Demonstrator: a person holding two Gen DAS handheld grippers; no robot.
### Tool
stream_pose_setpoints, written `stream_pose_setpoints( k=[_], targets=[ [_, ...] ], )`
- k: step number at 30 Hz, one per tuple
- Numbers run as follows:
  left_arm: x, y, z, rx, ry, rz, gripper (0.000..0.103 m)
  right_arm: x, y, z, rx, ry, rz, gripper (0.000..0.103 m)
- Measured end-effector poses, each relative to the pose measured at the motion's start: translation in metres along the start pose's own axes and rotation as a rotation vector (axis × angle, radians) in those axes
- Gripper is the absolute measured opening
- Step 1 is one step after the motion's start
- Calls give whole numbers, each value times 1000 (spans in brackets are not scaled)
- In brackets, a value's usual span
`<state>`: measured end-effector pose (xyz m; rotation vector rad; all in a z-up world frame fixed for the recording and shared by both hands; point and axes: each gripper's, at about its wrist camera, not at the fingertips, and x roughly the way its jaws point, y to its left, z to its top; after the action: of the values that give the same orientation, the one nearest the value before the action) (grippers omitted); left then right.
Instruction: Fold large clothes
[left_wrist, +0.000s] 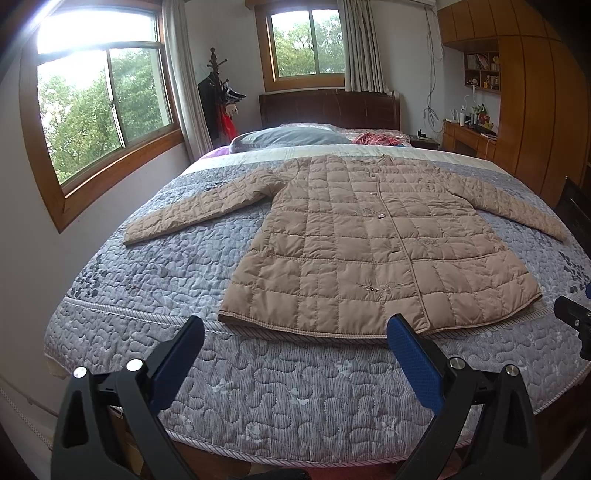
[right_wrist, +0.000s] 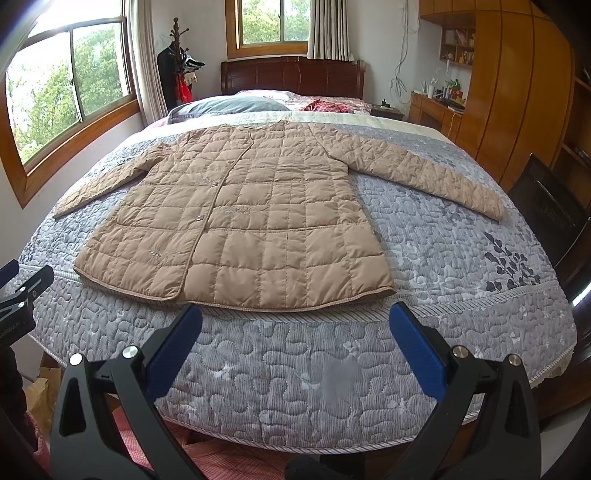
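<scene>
A tan quilted coat (left_wrist: 369, 236) (right_wrist: 240, 221) lies flat and front-up on the bed, both sleeves spread out to the sides, its hem toward me. My left gripper (left_wrist: 295, 332) is open, hovering over the bed's near edge just short of the hem, with nothing between its blue pads. My right gripper (right_wrist: 295, 323) is also open and holds nothing, a little before the hem. The right gripper's tip (left_wrist: 572, 317) shows at the right edge of the left wrist view, and the left gripper (right_wrist: 22, 291) shows at the left edge of the right wrist view.
The bed carries a grey patterned quilt (left_wrist: 295, 398) (right_wrist: 461, 258), with a grey pillow (left_wrist: 288, 138) and red cloth (left_wrist: 380, 139) by the dark headboard (right_wrist: 291, 75). A coat stand (left_wrist: 219, 96) stands at the left wall, wooden cabinets and a desk (right_wrist: 517, 92) on the right, a dark chair (right_wrist: 550, 206) beside the bed.
</scene>
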<state>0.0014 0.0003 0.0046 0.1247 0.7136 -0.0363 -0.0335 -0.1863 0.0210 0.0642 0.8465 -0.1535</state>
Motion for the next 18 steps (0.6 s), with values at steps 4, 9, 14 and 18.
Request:
stream_pose_setpoints(
  k=[4,9,14,18],
  targets=[
    [1,0,2,1,0,0,99,0,1,1,0,0,0,100],
    [0,0,1,0,0,1,99,0,0,1,-1,-2,-1,100],
    [0,0,1,1,-2,2,99,0,1,0,-1,-1,-2,100],
    [0,1,0,2,-2,3,99,1,0,1,-3,-3,-3,100]
  ],
)
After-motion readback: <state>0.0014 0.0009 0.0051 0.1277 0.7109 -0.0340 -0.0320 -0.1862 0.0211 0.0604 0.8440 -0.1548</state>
